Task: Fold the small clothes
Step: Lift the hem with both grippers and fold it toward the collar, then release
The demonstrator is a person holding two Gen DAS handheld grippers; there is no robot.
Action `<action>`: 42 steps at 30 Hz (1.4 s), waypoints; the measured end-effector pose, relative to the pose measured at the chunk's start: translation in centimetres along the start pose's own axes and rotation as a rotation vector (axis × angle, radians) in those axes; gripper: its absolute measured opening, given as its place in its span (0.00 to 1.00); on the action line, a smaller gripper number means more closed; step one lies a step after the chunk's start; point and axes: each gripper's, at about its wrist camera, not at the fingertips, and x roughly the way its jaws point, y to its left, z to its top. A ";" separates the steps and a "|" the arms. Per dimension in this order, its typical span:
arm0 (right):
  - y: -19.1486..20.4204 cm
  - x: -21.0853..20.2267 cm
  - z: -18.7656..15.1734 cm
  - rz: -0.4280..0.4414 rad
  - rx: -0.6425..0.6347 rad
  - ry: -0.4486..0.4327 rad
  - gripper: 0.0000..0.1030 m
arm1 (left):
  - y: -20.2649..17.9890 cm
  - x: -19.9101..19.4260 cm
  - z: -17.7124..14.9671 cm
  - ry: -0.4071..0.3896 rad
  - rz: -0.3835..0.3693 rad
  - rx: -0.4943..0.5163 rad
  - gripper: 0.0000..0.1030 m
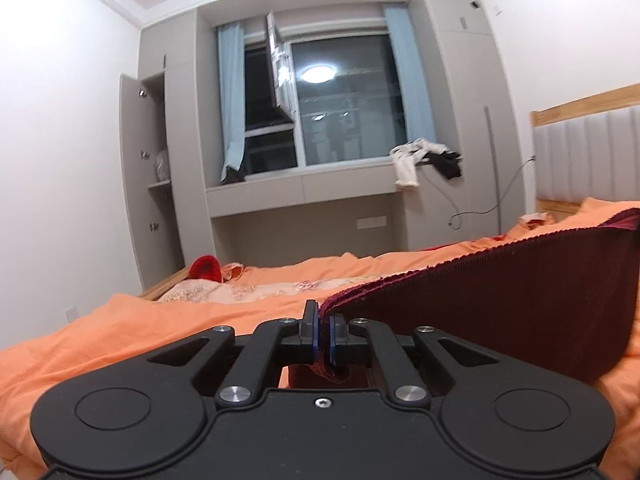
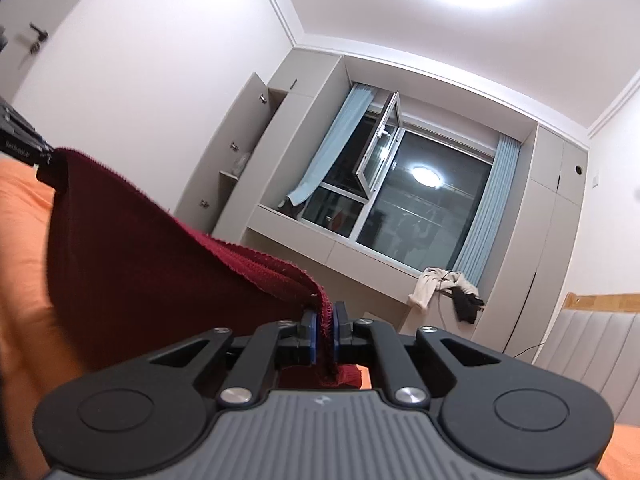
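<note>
A bed covered with an orange quilt [image 1: 120,332] is seen filling the lower part of both views, with a grey built-in wardrobe and window wall [image 1: 320,120] behind it. A dark red ribbed knit garment [image 1: 500,300] is held lifted above the quilt, stretched as a sagging sheet between the two grippers, its top hem drawn roughly taut. The left gripper [image 1: 324,338] is seen pressed together on one corner of the hem; the right gripper [image 2: 325,336] is likewise pinched on the opposite corner, fabric bunched between its blue pads. White and black clothes [image 1: 424,160] are left on the window ledge. Task judged early: the garment is only picked up and spread, no fold is visible yet; laying flat and folding are judged as remaining.
</note>
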 end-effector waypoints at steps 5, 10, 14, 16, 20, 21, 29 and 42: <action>-0.2 9.1 -1.7 -0.011 0.010 0.057 0.08 | 0.4 9.6 0.8 0.081 0.019 -0.044 0.05; -0.3 17.9 -5.3 0.031 0.050 0.173 0.08 | -0.3 19.0 -0.7 0.178 0.058 -0.041 0.05; -0.2 23.2 -8.4 0.082 0.068 0.270 0.08 | -0.5 25.0 -2.9 0.274 0.092 -0.064 0.05; 0.0 25.0 -10.0 0.103 0.076 0.314 0.08 | -0.7 27.0 -4.2 0.323 0.099 -0.069 0.05; 0.8 27.8 -12.6 0.137 0.061 0.400 0.08 | -1.3 29.5 -6.3 0.393 0.111 -0.026 0.05; 1.1 28.3 -13.0 0.140 0.059 0.413 0.08 | -1.5 30.1 -6.6 0.407 0.116 -0.012 0.05; 3.0 30.0 -14.9 0.165 0.037 0.486 0.15 | -0.8 32.9 -8.9 0.501 0.079 -0.048 0.14; -5.9 23.3 -13.5 0.180 0.326 0.418 1.00 | 1.0 27.1 -6.3 0.319 0.089 -0.146 0.99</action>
